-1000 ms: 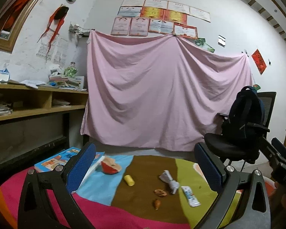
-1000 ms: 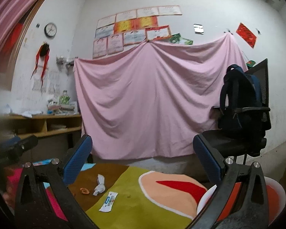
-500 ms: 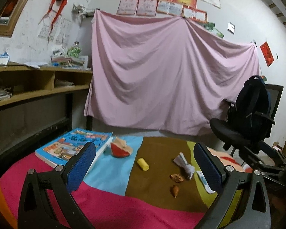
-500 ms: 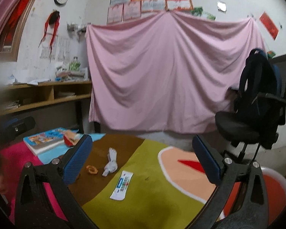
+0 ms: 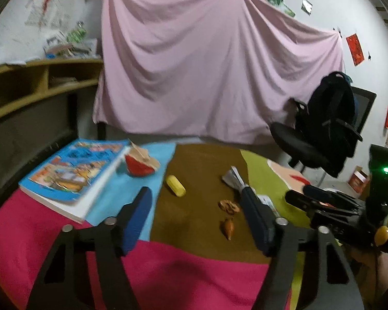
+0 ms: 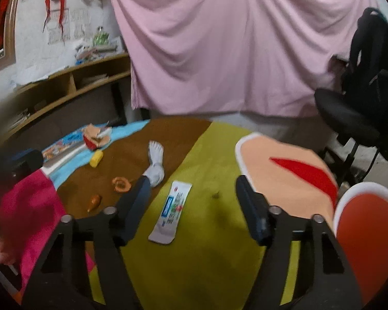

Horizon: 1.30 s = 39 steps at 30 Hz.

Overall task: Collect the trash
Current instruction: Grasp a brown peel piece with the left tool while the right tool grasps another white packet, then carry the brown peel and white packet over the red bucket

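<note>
Two orange peels (image 6: 121, 184), one wrapper (image 6: 171, 213), one tissue (image 6: 155, 166), one book (image 5: 72, 173).

On the patchwork cloth lie one book (image 5: 72, 173), one red paper boat (image 5: 140, 161), one yellow capsule (image 5: 176, 186), one white twisted wrapper (image 6: 155, 164) and one flat printed sachet (image 6: 172, 209). Two orange-brown peel scraps sit there too: a curled one (image 6: 121, 184) and a pointed one (image 6: 94, 201). One orange bin (image 6: 367, 235) stands at the edge, and one office chair (image 5: 320, 134) beyond.
</note>
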Motion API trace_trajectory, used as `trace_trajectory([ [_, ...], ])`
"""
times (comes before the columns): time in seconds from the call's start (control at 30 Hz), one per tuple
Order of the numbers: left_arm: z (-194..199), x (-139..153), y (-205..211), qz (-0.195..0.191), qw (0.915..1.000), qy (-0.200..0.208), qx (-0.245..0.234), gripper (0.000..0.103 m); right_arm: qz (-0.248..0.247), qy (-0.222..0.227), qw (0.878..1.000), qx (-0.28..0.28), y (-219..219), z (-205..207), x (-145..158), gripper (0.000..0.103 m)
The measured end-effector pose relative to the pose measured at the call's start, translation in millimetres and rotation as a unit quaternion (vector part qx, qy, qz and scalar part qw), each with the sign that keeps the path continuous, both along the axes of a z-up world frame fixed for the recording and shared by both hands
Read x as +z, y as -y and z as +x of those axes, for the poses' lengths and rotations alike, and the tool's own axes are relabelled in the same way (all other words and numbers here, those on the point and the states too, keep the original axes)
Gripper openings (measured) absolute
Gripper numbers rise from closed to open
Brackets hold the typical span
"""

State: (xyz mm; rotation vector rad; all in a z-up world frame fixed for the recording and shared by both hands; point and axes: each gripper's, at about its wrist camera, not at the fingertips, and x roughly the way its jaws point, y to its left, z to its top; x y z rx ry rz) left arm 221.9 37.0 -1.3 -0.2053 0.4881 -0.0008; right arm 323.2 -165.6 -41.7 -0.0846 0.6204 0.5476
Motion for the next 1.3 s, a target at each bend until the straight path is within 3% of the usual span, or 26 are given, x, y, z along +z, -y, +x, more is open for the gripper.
trace_trajectory([
  [0.1,9,-6,4,-0.011,0.999,-0.032,-0.03,0.045,-0.011,-0.021,1.0,0.014,-6,4,-5,0.075],
  [0.43,32,-17,25,0.011,0.9909,-0.102,-0.086,0.036,-0.017,-0.06,0.998,0.023,-9,11,-15,0.073],
  [0.5,39,-23,27,0.012,0.9878,-0.125,-0.093,0.026,-0.017,-0.063,0.998,0.024,-10,12,-15,0.073],
  [0.6,46,-30,28,0.008,0.9845,-0.147,-0.095,0.022,-0.02,-0.067,0.997,0.03,-12,13,-16,0.073],
  [0.8,47,-29,28,0.006,0.9839,-0.147,-0.101,0.01,-0.036,-0.079,0.995,0.044,-20,14,-20,0.073],
  [0.93,50,-30,29,0.005,0.9839,-0.148,-0.1,0.009,-0.061,-0.082,0.994,0.049,-29,13,-24,0.072],
  [1.1,48,-29,31,0.007,0.985,-0.142,-0.098,0.009,-0.097,-0.085,0.991,0.042,-36,14,-30,0.055],
  [1.3,37,-22,39,0.028,0.9886,-0.113,-0.096,0.009,-0.087,-0.073,0.993,0.038,-30,9,-26,0.049],
])
